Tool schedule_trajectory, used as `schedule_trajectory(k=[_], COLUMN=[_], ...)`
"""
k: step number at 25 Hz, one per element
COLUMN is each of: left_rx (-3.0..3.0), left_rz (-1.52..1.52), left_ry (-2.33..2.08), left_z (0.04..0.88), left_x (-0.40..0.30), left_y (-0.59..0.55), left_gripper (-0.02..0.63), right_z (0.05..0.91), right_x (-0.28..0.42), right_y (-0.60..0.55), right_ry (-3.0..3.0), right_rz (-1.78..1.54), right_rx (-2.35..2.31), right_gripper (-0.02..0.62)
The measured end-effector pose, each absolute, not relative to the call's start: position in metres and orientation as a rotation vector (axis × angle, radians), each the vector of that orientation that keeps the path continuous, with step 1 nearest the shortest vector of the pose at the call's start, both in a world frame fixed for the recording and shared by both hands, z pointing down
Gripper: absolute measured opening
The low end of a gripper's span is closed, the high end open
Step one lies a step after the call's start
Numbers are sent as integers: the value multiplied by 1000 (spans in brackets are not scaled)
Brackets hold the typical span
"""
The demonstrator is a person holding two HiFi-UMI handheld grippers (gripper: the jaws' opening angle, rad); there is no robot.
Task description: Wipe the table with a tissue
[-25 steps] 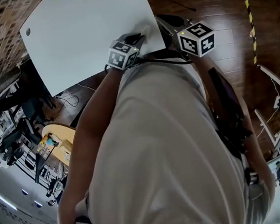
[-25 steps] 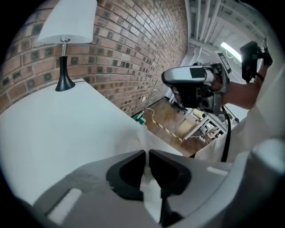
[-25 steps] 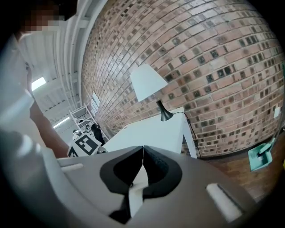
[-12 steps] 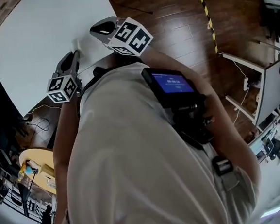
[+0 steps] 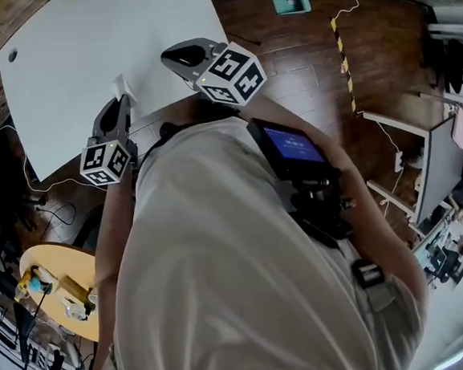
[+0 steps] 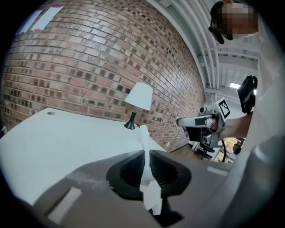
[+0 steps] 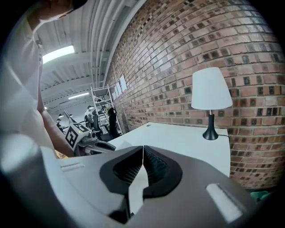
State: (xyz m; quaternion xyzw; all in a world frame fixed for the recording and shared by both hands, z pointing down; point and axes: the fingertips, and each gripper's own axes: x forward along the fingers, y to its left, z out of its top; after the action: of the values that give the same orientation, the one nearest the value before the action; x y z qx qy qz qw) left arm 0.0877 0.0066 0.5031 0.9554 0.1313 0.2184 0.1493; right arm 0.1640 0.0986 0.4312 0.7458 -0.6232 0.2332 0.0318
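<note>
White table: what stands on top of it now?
A lamp with a white shade and black stem stands at the far edge of the white table. The right gripper covers the near part.

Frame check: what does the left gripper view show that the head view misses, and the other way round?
Only the left gripper view: a table lamp with a white shade by the wall, and a close look at the left gripper, jaws closed on the tissue.
Only the head view: the wooden floor, striped tape on it, a round yellow table, and a device with a blue screen worn by the person.
Both: the white table, the brick wall, the tissue in the left gripper, and the right gripper.
</note>
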Motion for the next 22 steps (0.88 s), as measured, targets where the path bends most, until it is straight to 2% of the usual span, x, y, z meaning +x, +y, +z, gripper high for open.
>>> schedule_trajectory(k=[8,22], left_rx=[2785,2785], left_rz=[520,516], left_ry=[311,280], left_z=[484,490], left_x=[66,23], left_y=[-24,-49], left_gripper=[35,35], right_z=[418,433], right_x=[133,96], right_y=[66,36], right_ry=[-2047,-2070], right_rz=[693,722], right_rx=[2323,2316], right_gripper=[9,8])
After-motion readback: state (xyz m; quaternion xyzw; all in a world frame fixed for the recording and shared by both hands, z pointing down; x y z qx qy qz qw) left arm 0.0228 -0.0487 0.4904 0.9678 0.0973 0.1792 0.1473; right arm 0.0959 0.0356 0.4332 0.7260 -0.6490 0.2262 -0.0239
